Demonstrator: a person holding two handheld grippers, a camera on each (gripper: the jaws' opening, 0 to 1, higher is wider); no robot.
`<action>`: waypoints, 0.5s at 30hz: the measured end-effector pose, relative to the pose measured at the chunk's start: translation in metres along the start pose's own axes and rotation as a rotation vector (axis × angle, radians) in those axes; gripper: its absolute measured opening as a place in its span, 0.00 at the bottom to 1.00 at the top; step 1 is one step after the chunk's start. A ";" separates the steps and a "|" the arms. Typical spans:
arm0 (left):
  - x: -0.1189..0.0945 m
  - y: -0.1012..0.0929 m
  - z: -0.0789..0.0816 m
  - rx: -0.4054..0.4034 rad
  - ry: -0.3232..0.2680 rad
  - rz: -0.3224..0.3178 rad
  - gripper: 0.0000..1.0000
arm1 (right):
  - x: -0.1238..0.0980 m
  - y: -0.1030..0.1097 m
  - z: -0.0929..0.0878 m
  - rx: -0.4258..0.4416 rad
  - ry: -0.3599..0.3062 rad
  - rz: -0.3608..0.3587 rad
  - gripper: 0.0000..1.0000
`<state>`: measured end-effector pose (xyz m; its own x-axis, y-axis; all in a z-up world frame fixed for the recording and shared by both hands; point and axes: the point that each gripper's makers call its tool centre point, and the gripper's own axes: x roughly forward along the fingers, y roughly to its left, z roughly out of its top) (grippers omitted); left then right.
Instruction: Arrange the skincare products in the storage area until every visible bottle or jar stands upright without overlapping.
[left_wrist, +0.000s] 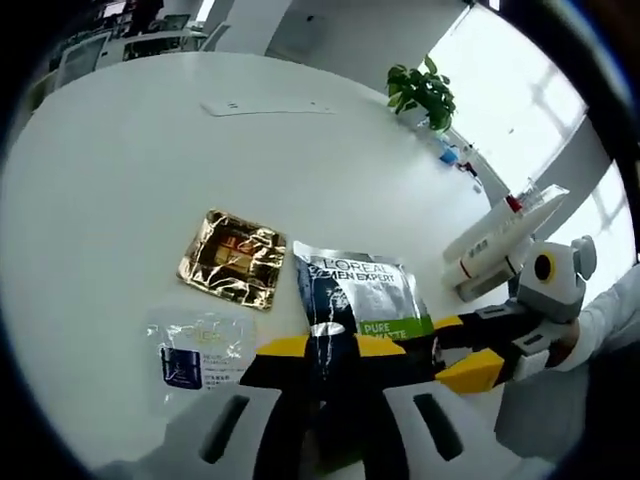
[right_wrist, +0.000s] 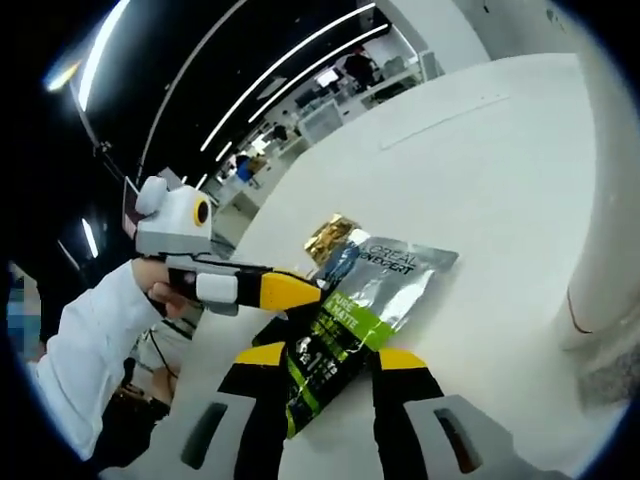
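Observation:
A silver L'Oreal Men Expert sachet (left_wrist: 357, 292) with a green band lies on the white table (left_wrist: 150, 170). Its near end is pinched and creased between the jaws of my left gripper (left_wrist: 330, 350), which is shut on it. My right gripper (left_wrist: 462, 348) comes in from the right, jaws apart at the sachet's corner. In the right gripper view the sachet (right_wrist: 365, 295) runs up from between the jaws of my right gripper (right_wrist: 330, 358), which stand open around its lower end. My left gripper (right_wrist: 285, 292) touches its left edge there. White tubes (left_wrist: 497, 243) lie at the right.
A gold foil sachet (left_wrist: 230, 258) and a clear sachet with a blue label (left_wrist: 195, 350) lie left of the silver one. A potted plant (left_wrist: 424, 92) and a flat white sheet (left_wrist: 265, 105) sit at the far side. A white tube (right_wrist: 612, 200) stands close on the right.

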<state>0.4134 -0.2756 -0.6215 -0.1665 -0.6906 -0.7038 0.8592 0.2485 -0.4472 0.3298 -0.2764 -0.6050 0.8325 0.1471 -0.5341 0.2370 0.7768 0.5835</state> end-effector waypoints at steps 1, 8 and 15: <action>0.000 0.001 0.000 -0.001 -0.003 -0.002 0.12 | 0.000 -0.001 0.000 -0.008 0.001 -0.005 0.22; 0.002 -0.009 -0.004 -0.032 -0.008 -0.049 0.09 | 0.001 -0.001 -0.002 -0.080 0.015 -0.020 0.19; 0.006 -0.012 -0.009 -0.097 -0.041 -0.067 0.02 | 0.000 -0.005 -0.007 -0.017 0.052 -0.006 0.08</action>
<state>0.3979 -0.2765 -0.6251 -0.2000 -0.7347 -0.6483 0.7959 0.2641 -0.5449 0.3254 -0.2756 -0.6125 0.8041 0.1736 -0.5685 0.2327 0.7881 0.5698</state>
